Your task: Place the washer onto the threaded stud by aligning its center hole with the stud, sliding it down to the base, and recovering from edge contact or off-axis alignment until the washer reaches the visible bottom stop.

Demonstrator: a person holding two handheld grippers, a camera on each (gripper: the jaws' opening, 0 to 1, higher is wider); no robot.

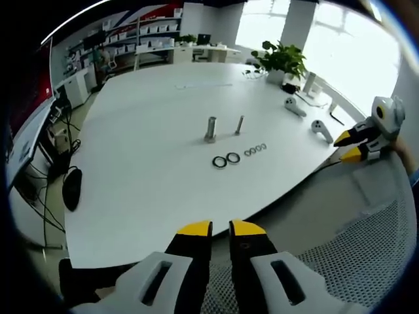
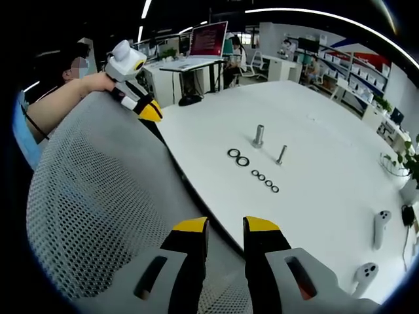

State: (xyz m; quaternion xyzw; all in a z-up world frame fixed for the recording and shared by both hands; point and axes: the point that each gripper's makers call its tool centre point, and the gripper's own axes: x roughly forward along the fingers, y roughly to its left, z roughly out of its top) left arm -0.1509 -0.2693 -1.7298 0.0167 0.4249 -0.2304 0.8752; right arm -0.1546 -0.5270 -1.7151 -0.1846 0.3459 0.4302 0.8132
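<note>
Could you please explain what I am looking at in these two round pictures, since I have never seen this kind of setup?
A person holds a hand-held two-jaw gripper in each hand, and a fisheye camera rides on each. The left gripper view looks along the left gripper, its black jaws tipped in yellow; the right gripper view does the same for the right gripper. Both have a small gap between the jaws and hold nothing. Each view also catches the other gripper at its edge.

Both hover over a grey mesh chair back beside a large white table. On the table stand a thick metal threaded stud and a thinner metal stud. Near them lie two larger dark ring washers and a row of small washers. Farther off are white handheld controllers and a green potted plant.
</note>
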